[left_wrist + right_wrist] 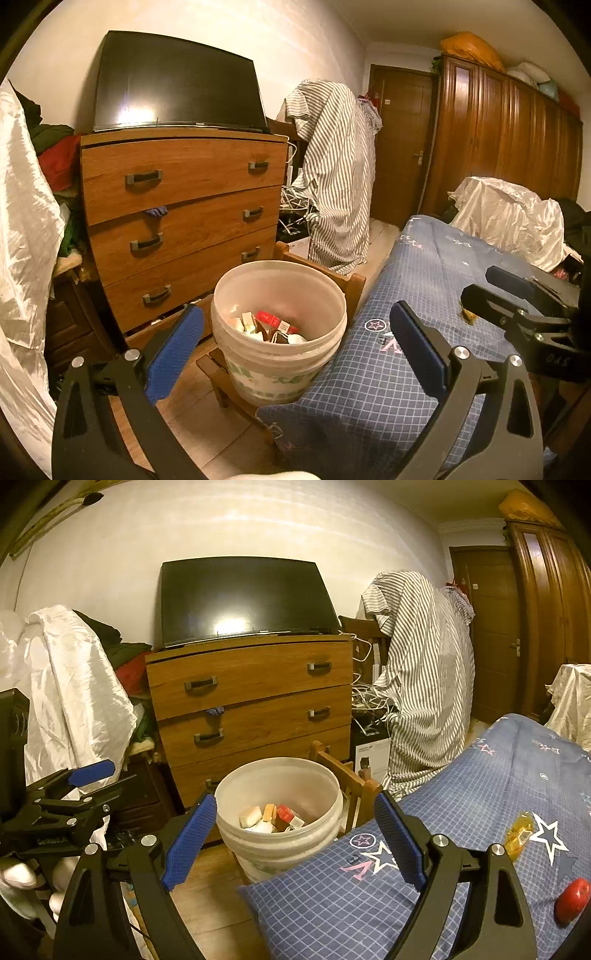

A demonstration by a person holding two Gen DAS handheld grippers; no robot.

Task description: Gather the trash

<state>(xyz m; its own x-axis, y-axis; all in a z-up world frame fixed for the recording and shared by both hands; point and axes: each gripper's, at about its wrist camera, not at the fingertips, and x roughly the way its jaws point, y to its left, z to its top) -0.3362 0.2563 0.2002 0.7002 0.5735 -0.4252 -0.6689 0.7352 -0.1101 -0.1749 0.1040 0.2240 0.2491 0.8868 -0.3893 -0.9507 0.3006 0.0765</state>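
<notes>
Wooden dresser (pixel 251 698), dark wardrobe (pixel 502 136), white wall (pixel 221 528)

Not much to read here, honestly. The blue checked bedspread with star prints (pixel 461 812) has big pink letters on it, upside down from this angle; I can make out a "V" and an "E", and in the left wrist view they sit beside a circled star. The other gripper's black body shows small raised lettering in both views, too blurry to spell out. The white plastic bucket (pixel 280 373) has green characters around its lower wall, unreadable. The white and black cardboard box (pixel 371 757) carries tiny print, illegible too.
</notes>
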